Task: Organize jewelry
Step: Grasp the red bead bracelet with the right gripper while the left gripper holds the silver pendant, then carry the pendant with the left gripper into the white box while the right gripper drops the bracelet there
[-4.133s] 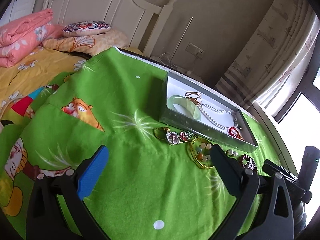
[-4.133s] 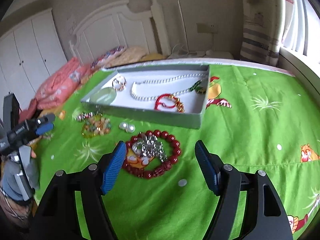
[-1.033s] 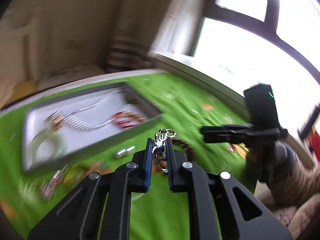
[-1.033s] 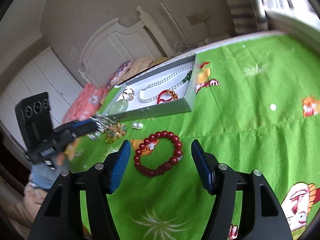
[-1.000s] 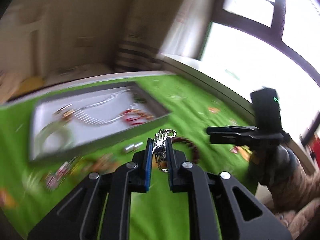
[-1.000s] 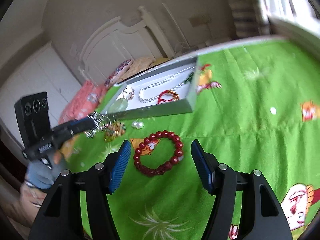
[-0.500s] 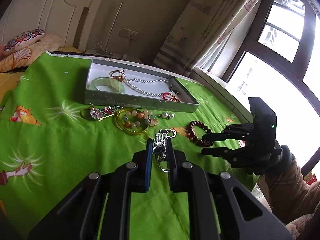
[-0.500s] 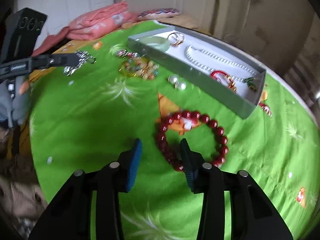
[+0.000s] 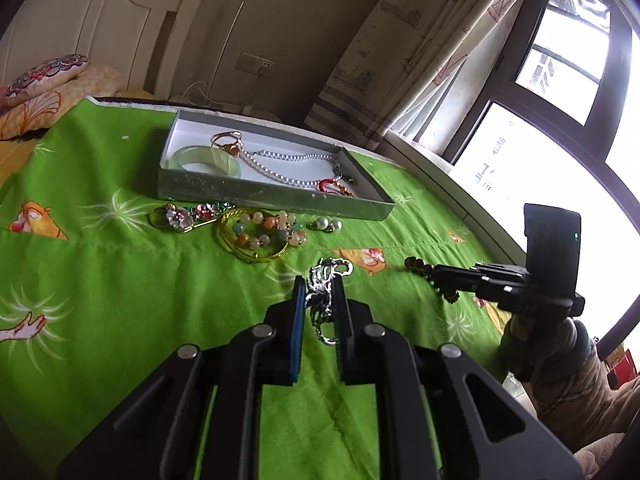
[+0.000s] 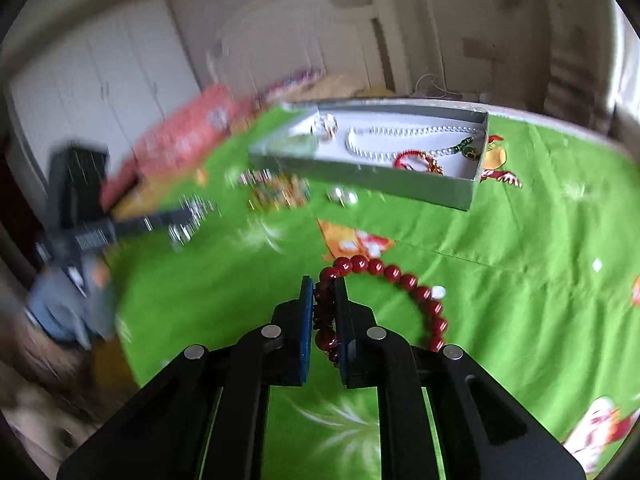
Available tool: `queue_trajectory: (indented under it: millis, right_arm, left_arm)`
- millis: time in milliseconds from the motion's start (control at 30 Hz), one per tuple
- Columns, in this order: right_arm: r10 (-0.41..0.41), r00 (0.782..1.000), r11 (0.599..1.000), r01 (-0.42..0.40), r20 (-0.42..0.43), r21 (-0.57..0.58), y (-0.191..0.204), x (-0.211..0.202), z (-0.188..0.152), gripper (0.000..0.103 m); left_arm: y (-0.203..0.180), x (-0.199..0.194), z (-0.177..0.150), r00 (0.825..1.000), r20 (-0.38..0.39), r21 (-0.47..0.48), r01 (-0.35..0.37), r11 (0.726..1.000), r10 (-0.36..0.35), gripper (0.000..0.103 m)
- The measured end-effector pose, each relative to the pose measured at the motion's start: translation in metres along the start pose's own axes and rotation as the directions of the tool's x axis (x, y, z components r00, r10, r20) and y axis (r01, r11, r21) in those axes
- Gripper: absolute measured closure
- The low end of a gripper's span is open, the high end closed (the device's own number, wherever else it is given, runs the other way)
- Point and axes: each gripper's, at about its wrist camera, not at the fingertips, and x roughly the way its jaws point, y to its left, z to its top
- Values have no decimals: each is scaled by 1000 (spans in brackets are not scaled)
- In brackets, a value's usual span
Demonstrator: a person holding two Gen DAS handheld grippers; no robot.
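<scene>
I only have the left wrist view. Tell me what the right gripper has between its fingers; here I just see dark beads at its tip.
Observer: The right gripper is shut on the red bead bracelet, pinching the left side of the loop.
Operator: Say where the rest of the loop goes.
Observer: It curves out to the right of the fingers, over the green cloth. I cannot tell if it rests there or is lifted.
Operator: Report anything odd among the beads.
Observer: One white bead sits among the red ones on the right side.
</scene>
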Motion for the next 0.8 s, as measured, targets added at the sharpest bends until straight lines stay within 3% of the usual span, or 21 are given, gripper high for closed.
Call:
queue_trajectory:
  millis: [233, 800]
  right_arm:
    - [135, 983, 977, -153, 122, 148, -8, -15, 12, 92]
    - [113, 972, 984, -138, 206, 112, -7, -15, 64, 92]
  left_arm:
    - [-11, -10, 10, 999, 39, 24, 0, 1000, -1, 91]
    - [-21, 10, 71, 997, 74, 73, -15, 997, 10, 91]
